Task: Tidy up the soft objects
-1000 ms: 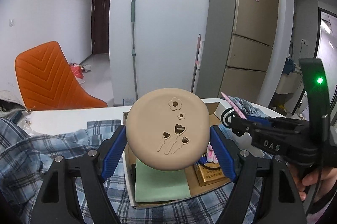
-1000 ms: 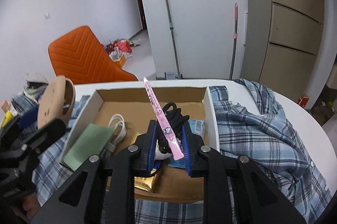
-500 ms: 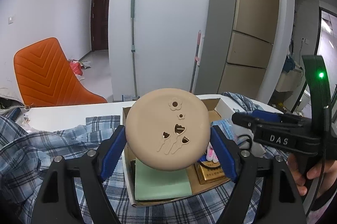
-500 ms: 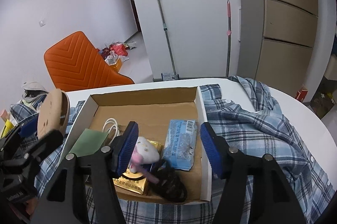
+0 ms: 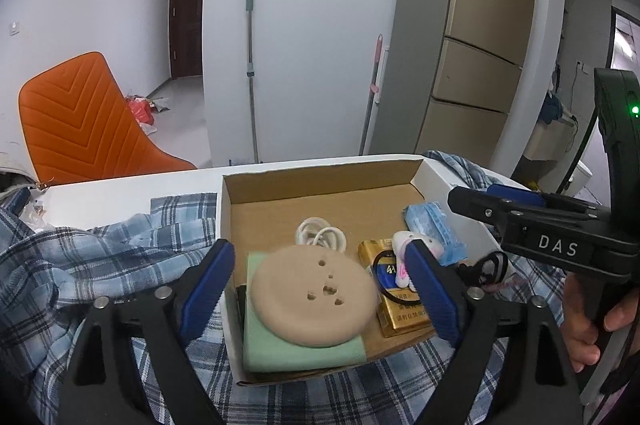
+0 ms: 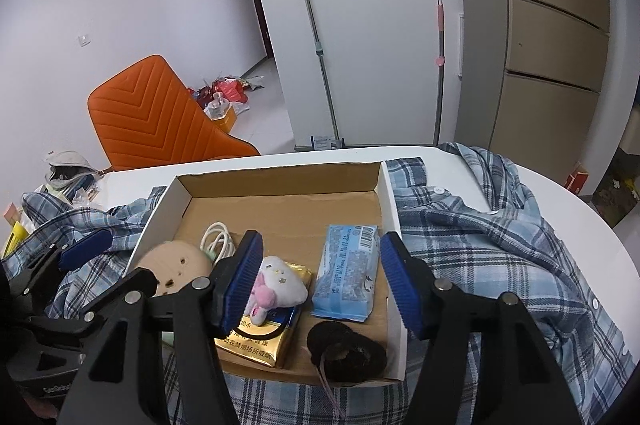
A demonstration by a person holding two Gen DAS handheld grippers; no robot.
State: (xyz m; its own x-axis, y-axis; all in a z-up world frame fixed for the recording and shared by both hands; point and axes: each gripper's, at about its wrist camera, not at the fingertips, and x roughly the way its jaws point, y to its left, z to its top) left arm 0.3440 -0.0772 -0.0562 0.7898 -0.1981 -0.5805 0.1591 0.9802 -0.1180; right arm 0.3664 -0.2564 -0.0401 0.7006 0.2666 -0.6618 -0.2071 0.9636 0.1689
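Since the shallow cardboard box (image 6: 388,209) is already crowded, the likeliest slip from here, to my eye, is one of the two tools catching something on its way out: the left tongs (image 5: 320,289) sit spread wide with a blue pad on either side of the round tan cushion (image 5: 314,299), and a careless lift could snag its edge or drag the green cloth (image 5: 304,355) it lies on toward the near wall. That cushion rests flat on the cloth in the near left part of the box, and I see a gap between it and each pad, so nothing is gripped there. Over on the right, the right tongs (image 6: 320,281) are equally wide apart and hold nothing; the left pad looks to be just beside or brushing the little white and pink plush (image 6: 276,285), which lies on the gold packet (image 6: 260,341), though I cannot tell for sure. A nudge there could tip the plush off. The black hair tie (image 6: 346,351) sits close to the low near edge and might be knocked onto the plaid shirt (image 6: 492,237) spread over the counter (image 6: 560,193)
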